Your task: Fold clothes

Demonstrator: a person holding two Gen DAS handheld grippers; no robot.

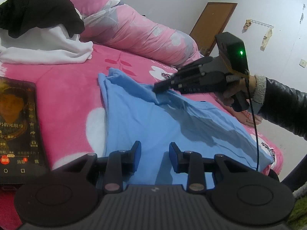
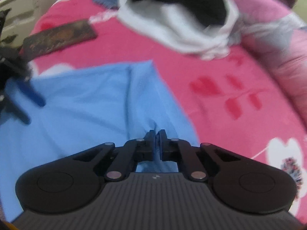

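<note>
- Blue shirt (image 1: 145,118) lies spread on the pink bed (image 1: 67,88), soft, light, floppy.
- Right gripper (image 2: 155,134): we see jaws closed, pinching a shirt fold.
- Left gripper (image 1: 155,153): jaws partly apart over the cloth, gripping nothing.
- We'd grab edges or corners; the middle just bunches.

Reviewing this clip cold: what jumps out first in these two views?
The light blue garment spread on the bright pink floral blanket draws the eye first, with the right tool shut on a pinched ridge of it near the middle. The left tool hovers open over the garment's near edge. Behind, a black and white clothes pile sits at the upper left, and a lit phone lies at the left.
</note>
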